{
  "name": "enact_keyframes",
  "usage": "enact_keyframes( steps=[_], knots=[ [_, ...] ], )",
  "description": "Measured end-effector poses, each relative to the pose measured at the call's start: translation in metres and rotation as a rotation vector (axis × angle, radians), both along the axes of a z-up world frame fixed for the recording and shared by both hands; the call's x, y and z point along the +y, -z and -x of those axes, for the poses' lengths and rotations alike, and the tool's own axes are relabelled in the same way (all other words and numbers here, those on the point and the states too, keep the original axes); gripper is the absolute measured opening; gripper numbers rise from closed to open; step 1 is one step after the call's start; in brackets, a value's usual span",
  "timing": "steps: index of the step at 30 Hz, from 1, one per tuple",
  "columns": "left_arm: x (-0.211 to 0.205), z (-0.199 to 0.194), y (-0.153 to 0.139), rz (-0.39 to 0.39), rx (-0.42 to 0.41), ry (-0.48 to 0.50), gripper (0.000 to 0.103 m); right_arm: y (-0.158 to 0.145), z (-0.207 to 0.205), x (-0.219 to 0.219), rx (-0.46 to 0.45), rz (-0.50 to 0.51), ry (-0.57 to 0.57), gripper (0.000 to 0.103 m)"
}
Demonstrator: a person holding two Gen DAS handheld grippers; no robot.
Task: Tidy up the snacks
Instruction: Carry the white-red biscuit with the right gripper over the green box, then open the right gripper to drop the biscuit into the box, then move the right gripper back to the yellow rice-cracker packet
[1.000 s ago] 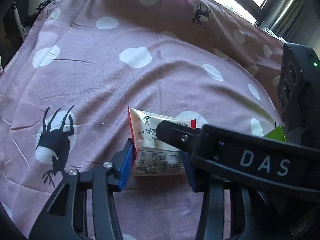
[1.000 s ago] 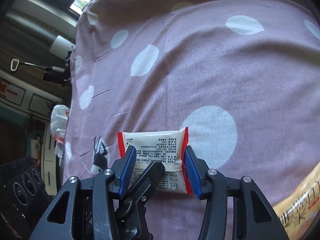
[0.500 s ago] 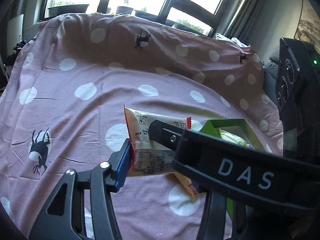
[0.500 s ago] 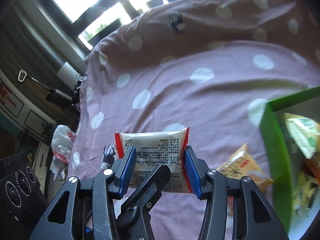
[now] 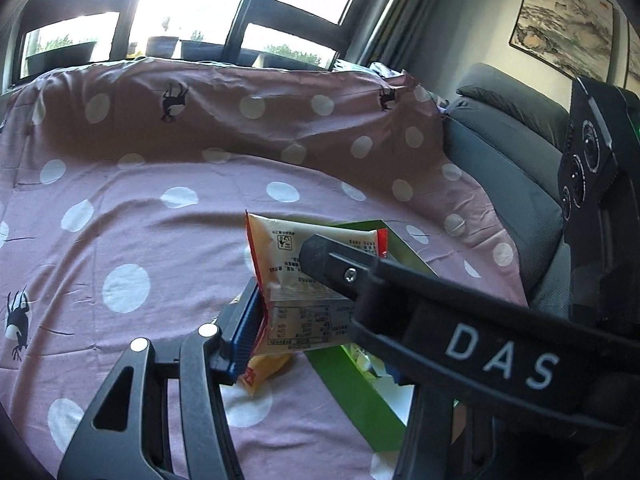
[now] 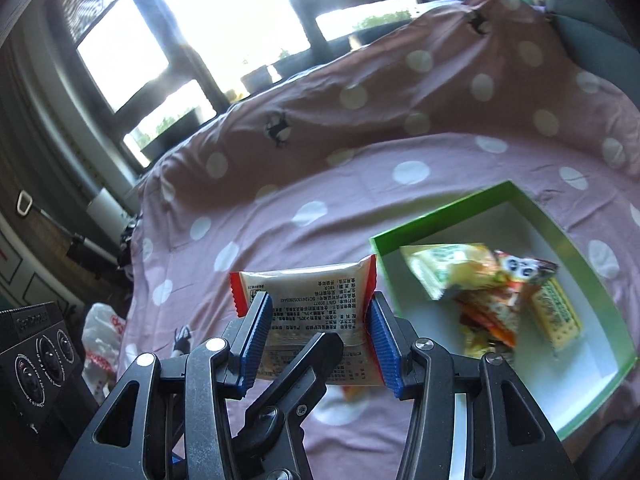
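Observation:
Both grippers hold one white snack packet with red ends (image 5: 296, 280), lifted above the pink dotted cloth. My left gripper (image 5: 304, 320) is shut on it; its right finger is hidden behind the other gripper's body. My right gripper (image 6: 316, 332) is shut on the same packet (image 6: 316, 300), blue pads on both sides. A green box with a white inside (image 6: 576, 256) lies to the right and holds several snack packets (image 6: 480, 280). The box also shows in the left wrist view (image 5: 352, 392), below the packet. An orange packet (image 5: 264, 368) lies on the cloth beside the box.
The pink polka-dot cloth (image 5: 140, 240) covers the surface and a raised back. A grey sofa (image 5: 508, 152) stands at the right. Windows (image 6: 224, 20) are behind. A white plastic bag (image 6: 102, 340) and a black device (image 6: 32, 356) sit at the left edge.
Both grippers have lifted the packet off the cloth and carried it toward the green box, which has come into view with its snacks.

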State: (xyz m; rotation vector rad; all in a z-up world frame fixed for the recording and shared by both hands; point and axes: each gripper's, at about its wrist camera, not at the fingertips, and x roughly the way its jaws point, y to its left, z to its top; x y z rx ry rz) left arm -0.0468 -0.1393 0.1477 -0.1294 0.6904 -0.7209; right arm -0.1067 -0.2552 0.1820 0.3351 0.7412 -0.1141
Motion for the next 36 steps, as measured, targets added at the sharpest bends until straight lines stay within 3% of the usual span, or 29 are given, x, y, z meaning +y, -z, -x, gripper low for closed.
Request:
enact_keyframes(
  steps=[8, 19, 24, 29, 33, 36],
  knots=[
    [-0.061, 0.003, 0.012, -0.018, 0.04, 0.118, 0.053, 0.005, 0.024, -0.054, 0.014, -0.029, 0.131, 0.053],
    [-0.107, -0.011, 0.052, -0.051, 0.19, 0.219, 0.055, 0.041, 0.027, -0.11, 0.175, -0.069, 0.298, 0.058],
    [-0.109, -0.012, 0.059, -0.06, 0.228, 0.219, 0.058, 0.051, 0.03, -0.121, 0.226, -0.071, 0.337, 0.059],
    [-0.09, -0.009, 0.045, -0.073, 0.175, 0.177, 0.069, 0.04, 0.033, -0.116, 0.18, -0.028, 0.347, 0.073],
    [-0.064, -0.011, 0.036, -0.084, 0.128, 0.093, 0.078, 0.035, 0.027, -0.106, 0.164, -0.016, 0.307, 0.074],
    [-0.039, -0.018, 0.033, -0.078, 0.137, 0.016, 0.084, 0.033, 0.019, -0.093, 0.159, 0.006, 0.26, 0.074]
  ],
)
